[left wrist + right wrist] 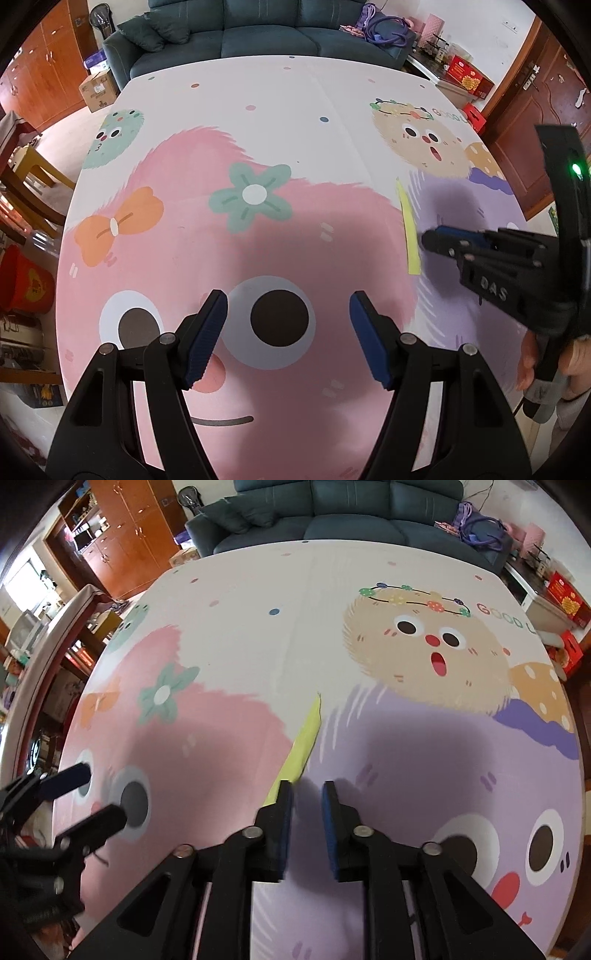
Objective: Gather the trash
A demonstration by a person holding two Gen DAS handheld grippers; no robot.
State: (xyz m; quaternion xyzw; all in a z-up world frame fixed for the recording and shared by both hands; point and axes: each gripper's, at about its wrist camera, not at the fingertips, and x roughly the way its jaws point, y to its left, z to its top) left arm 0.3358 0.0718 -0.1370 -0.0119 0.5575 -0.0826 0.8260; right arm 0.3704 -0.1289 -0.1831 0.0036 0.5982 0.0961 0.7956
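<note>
Two grippers work over one worktop (258,92) printed with cartoon faces, and one piece of trash lies on it: a single yellow paper strip (410,236). The left gripper (288,306) hangs over the pink face with its jaws wide apart and nothing between them; the strip lies well off to its right. The right gripper (307,788) has its jaws a small gap apart. The near end of the strip lies just left of its left pad, outside the gap; whether it touches that pad I cannot tell. Only the left view shows the person's hand (532,363) holding the right gripper. Only the right view shows the strip's full run away from the right gripper.
</note>
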